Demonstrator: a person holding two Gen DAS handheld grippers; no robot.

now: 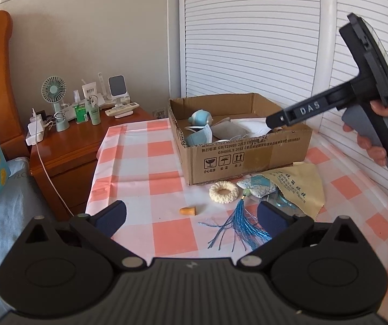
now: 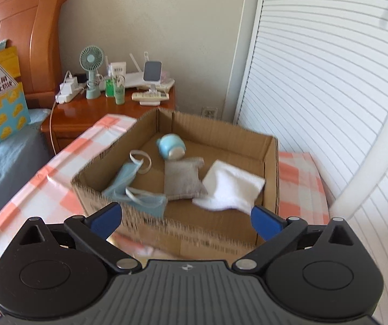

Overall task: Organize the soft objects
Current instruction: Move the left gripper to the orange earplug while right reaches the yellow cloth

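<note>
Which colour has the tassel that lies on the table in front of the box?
Blue. The tassel shows best in the left wrist view.

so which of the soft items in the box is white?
The white cloth, at the box's right side; the mask is blue, the pouch grey.

Table with pink-and-white checked cloth [image 1: 137, 168] carries: open brown cardboard box [image 1: 237, 159], cream crocheted ring [image 1: 223, 192], orange foam earplug [image 1: 188, 211], blue-tasselled fabric sachet [image 1: 256, 189], yellow cleaning cloth [image 1: 299, 184].
</note>
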